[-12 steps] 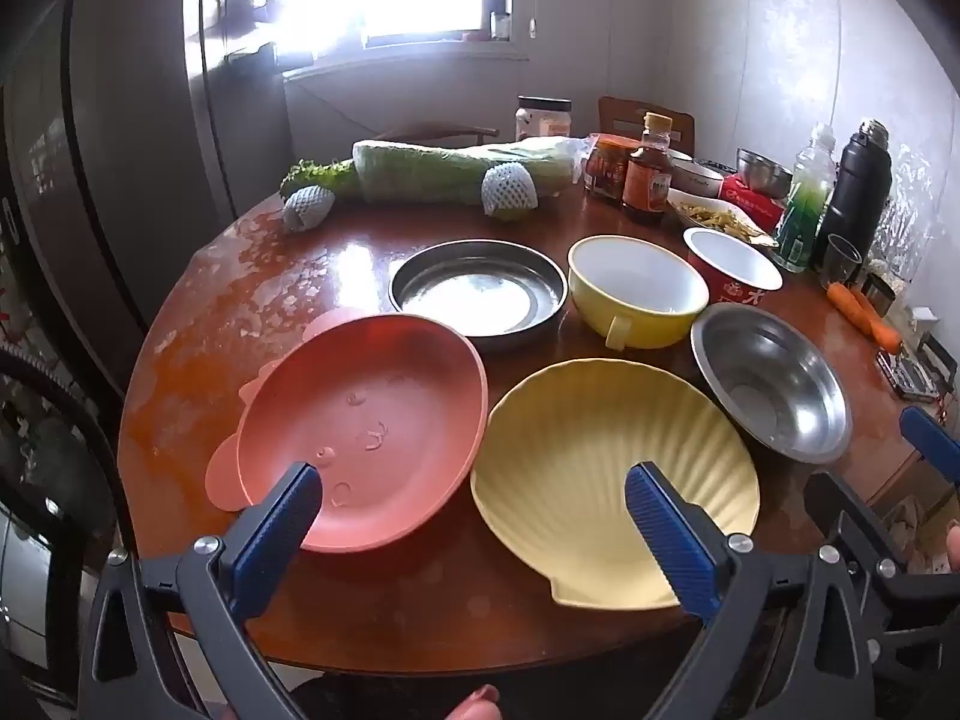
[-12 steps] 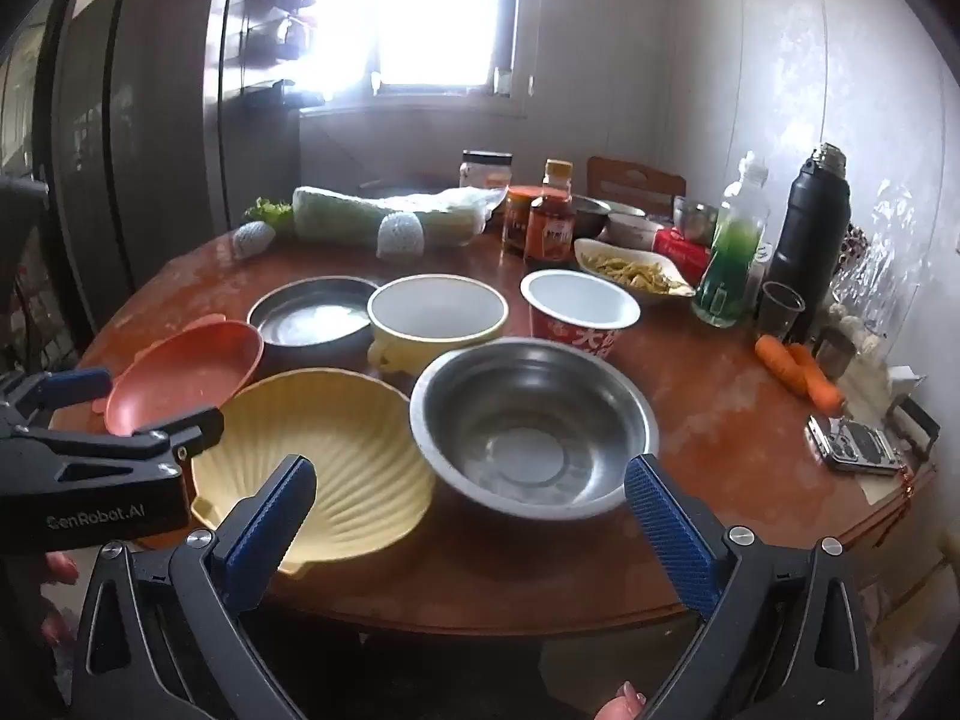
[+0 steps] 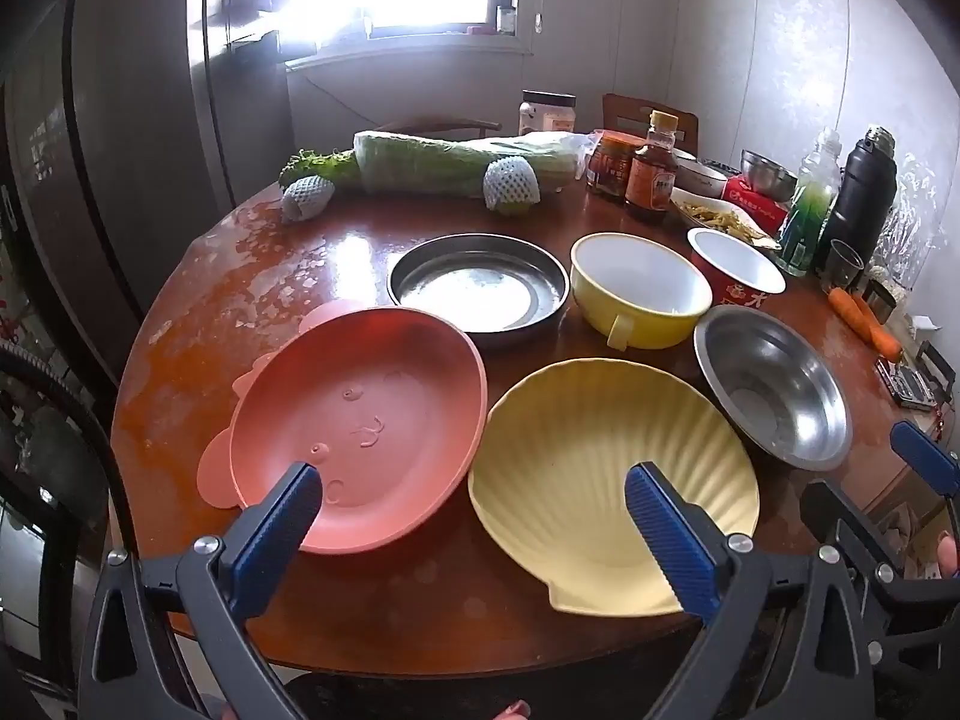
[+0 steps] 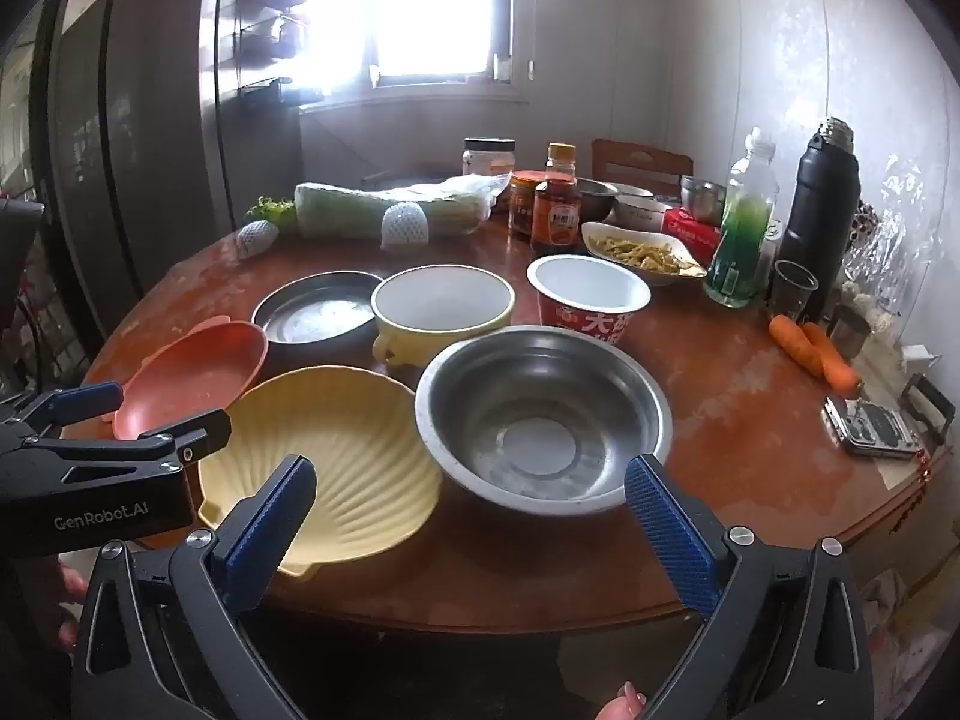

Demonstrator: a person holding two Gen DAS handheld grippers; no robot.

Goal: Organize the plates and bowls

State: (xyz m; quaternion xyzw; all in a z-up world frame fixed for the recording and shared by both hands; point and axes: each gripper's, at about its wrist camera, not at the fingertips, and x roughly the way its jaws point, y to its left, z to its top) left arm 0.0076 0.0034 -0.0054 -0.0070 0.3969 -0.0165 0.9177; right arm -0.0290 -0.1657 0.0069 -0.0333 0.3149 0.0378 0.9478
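On the round wooden table [image 3: 420,600] lie a pink plate [image 3: 360,426], a yellow shell-shaped plate [image 3: 600,468], a dark metal plate [image 3: 480,288], a yellow bowl with a handle [image 3: 642,294], a steel bowl [image 3: 774,384] and a red paper bowl [image 3: 738,270]. My left gripper [image 3: 474,504] is open and empty, over the near rims of the pink and shell plates. My right gripper [image 4: 468,504] is open and empty, in front of the steel bowl [image 4: 540,420] and the shell plate [image 4: 336,456]. The left gripper also shows at the left of the right wrist view [image 4: 144,414].
At the back stand a wrapped cabbage [image 3: 462,168], sauce jars [image 3: 651,180], a dish of food [image 4: 636,252], a green bottle [image 4: 741,240], a black flask [image 4: 822,204] and a glass [image 4: 792,288]. Carrots [image 4: 816,354] and a small scale [image 4: 876,426] lie at the right edge.
Both grippers have shifted only slightly toward the table. Nothing was taken hold of or moved.
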